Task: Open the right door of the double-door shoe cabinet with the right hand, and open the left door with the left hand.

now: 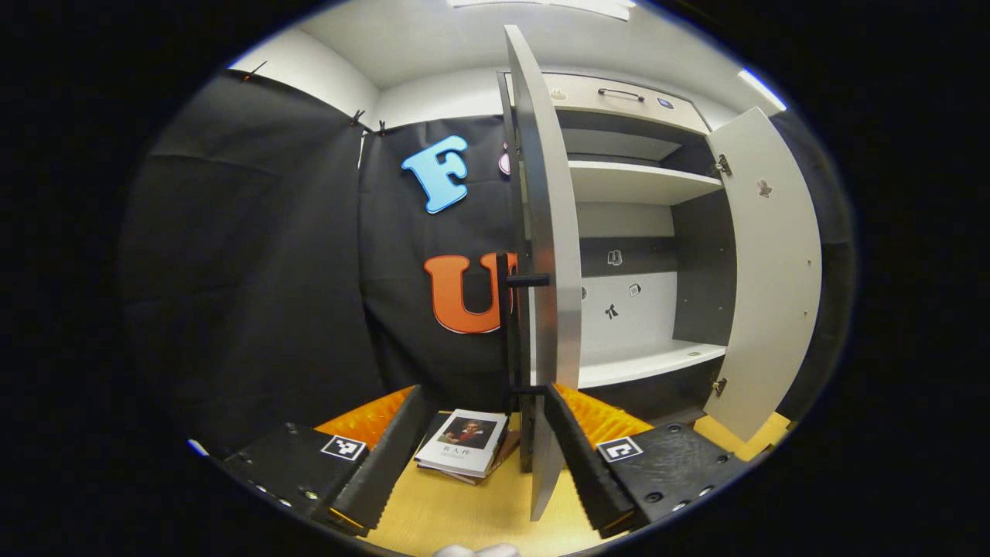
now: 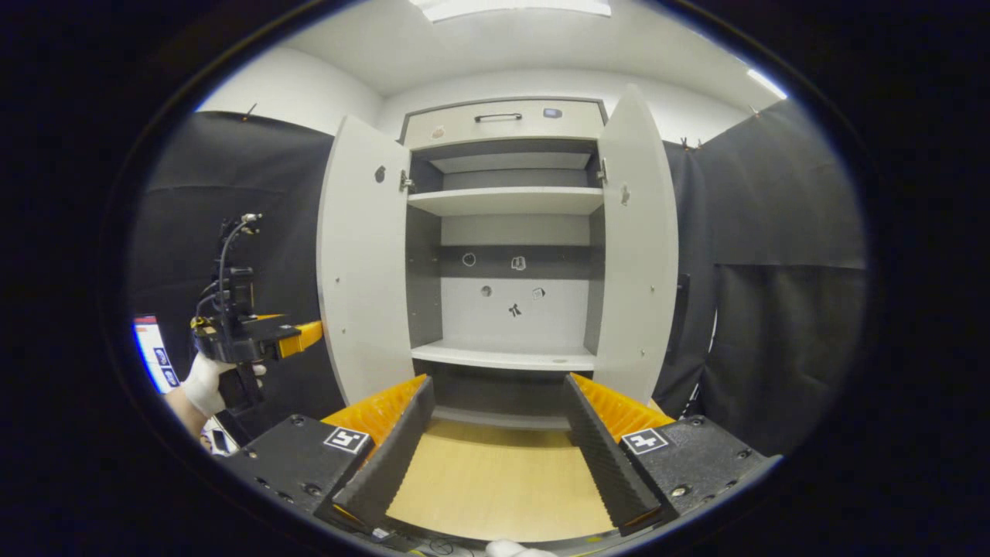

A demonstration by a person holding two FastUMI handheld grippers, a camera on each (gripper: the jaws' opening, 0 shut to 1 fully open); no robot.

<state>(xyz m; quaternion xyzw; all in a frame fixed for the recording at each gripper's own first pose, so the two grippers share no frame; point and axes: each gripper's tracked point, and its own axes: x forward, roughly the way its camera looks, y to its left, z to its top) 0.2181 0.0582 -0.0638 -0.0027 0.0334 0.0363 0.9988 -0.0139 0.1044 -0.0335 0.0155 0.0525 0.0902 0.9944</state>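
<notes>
Both doors of the shoe cabinet (image 2: 506, 255) stand wide open, left door (image 2: 360, 255) and right door (image 2: 638, 247); my left gripper (image 1: 483, 456) and right gripper (image 2: 499, 456) gape apart, holding nothing; little seems left

Book (image 1: 464, 442) cover has a few printed characters, too small to read; no other legible text.

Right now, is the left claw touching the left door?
Cannot tell. In the left gripper view the left door stands edge-on between the fingers of the open left claw; one finger overlaps its edge, hiding any gap.
</notes>
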